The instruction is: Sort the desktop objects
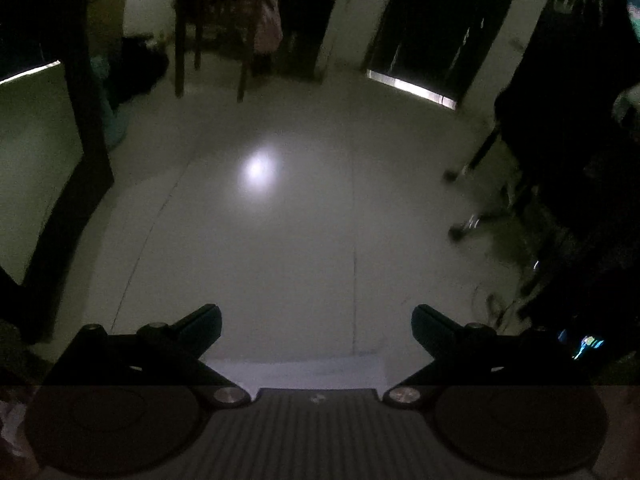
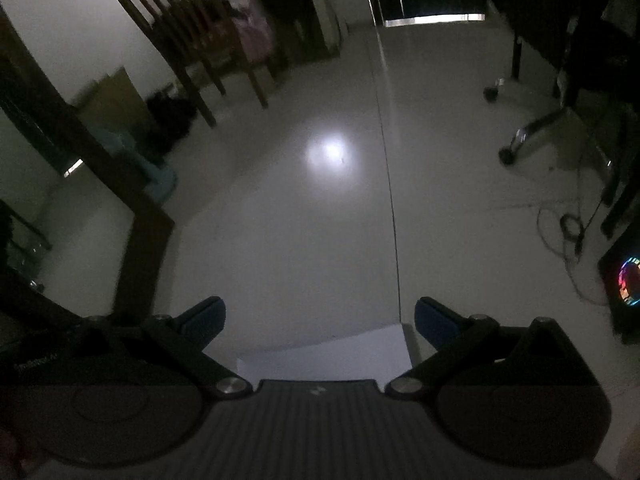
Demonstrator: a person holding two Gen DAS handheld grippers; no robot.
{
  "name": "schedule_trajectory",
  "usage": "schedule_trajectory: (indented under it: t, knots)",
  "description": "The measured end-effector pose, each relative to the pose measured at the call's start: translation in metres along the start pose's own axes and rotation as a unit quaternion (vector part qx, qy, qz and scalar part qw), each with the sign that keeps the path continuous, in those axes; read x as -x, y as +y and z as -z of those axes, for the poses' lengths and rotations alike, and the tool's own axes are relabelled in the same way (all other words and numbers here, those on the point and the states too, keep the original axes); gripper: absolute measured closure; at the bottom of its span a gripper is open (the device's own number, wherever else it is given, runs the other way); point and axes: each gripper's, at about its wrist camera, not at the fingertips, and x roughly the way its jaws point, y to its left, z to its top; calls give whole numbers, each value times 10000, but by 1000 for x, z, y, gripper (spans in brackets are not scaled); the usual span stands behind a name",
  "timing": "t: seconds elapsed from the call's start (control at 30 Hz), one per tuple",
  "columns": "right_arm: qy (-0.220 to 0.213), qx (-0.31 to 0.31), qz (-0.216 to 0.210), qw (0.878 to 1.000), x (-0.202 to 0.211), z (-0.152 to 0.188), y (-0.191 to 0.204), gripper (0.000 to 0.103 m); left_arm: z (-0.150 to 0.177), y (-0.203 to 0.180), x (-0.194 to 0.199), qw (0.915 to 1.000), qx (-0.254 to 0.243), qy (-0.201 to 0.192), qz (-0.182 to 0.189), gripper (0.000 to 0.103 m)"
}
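Dim room, both cameras aimed down at pale tiled floor (image 1: 304, 240). Left gripper (image 1: 317, 330) spread wide, nothing between fingers. Right gripper (image 2: 320, 326) likewise spread wide, grasping nothing. No desktop objects visible in either view; their position cannot be told. White sheet-like surface (image 2: 332, 354) shows just beyond right gripper base. Wooden chair (image 2: 192, 36) far ahead; cables (image 2: 568, 224) on floor at right.

Both views are dim; a light's glare spots the glossy floor (image 1: 258, 168); edges bend, dark and blurred.
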Motion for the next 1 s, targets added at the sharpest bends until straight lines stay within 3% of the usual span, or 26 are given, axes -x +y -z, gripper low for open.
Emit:
schedule_trajectory:
  t: [0.07, 0.2, 0.37, 0.47, 0.57, 0.7, 0.87, 1.0]
  knots:
    - [-114, 45, 23, 9999, 26, 5, 11, 0, 8, -10, 14, 9995, 46, -155, -254, 0]
    - [-168, 30, 133, 9998, 23, 51, 25, 0, 43, -27, 27, 9958, -265, -374, -791, 0]
    - [-90, 5, 289, 9995, 3, 122, 27, 0, 104, -23, 12, 9964, -119, -48, -833, 0]
    - [-234, -8, 557, 9982, -2, 163, 16, 0, 139, -20, 3, 9947, -371, 71, -958, 0]
    - [-1, 208, 779, 9967, -14, 193, 3, 0, 156, -17, -4, 9928, -532, 358, -1011, 0]
    - [219, 589, 1052, 9925, -20, 209, -2, 0, 175, -23, -7, 9913, -704, 583, -943, 0]
    - [789, 360, 984, 9914, -33, 226, -8, 0, 201, -34, -21, 9835, -1175, 839, -1094, 0]
    - [1070, 226, 949, 9895, -43, 238, -10, 0, 203, -34, -16, 9873, -1054, 816, -861, 0]
